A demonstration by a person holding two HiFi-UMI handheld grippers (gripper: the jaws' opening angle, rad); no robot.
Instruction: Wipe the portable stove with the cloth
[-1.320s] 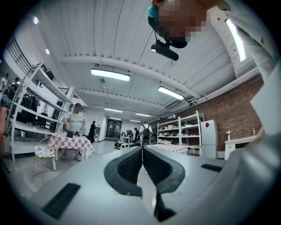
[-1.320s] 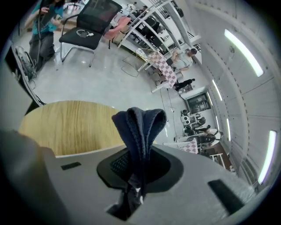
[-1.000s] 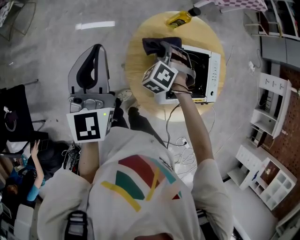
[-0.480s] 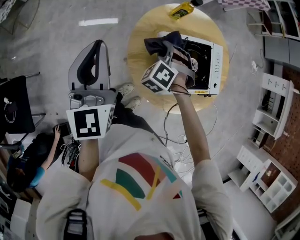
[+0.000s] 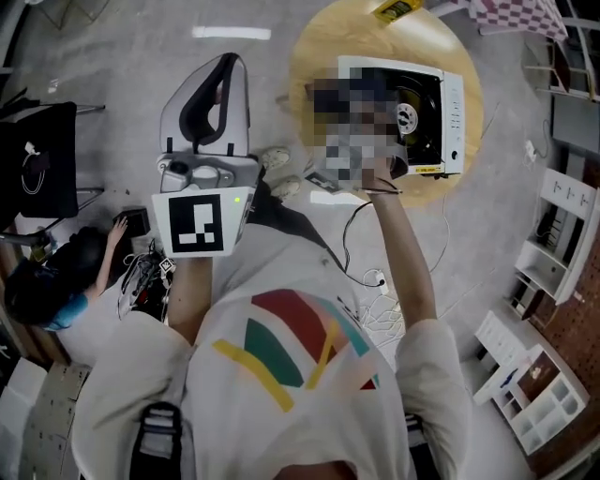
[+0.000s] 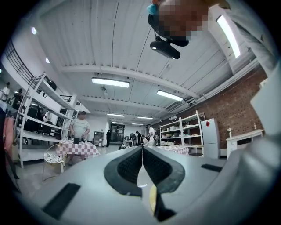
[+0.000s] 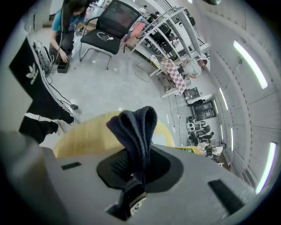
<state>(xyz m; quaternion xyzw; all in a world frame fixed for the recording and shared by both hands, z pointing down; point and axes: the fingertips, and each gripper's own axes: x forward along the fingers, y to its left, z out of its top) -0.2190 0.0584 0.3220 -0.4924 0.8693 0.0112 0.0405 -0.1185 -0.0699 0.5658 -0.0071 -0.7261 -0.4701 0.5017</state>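
Note:
The white portable stove (image 5: 427, 103) with its black burner lies on a round wooden table (image 5: 323, 42). A blurred patch covers my right gripper in the head view, at the stove's left end. The right gripper view has my right gripper (image 7: 139, 163) shut on a folded dark blue cloth (image 7: 134, 125), which stands up out of the jaws above the table (image 7: 85, 136). My left gripper (image 5: 204, 131) is held away from the table, over the floor. In its own view the left gripper (image 6: 142, 151) points across the room, jaws together with nothing between them.
A yellow bottle (image 5: 398, 7) lies at the table's far edge. A black chair (image 5: 37, 159) and a crouching person (image 5: 47, 291) are at the left. Cables (image 5: 375, 300) trail on the floor below the table. White shelf units (image 5: 553, 234) stand at the right.
The head view has shifted, so table and stove sit higher and further right. The right gripper stays at the stove's left end with the cloth. The left gripper stays raised.

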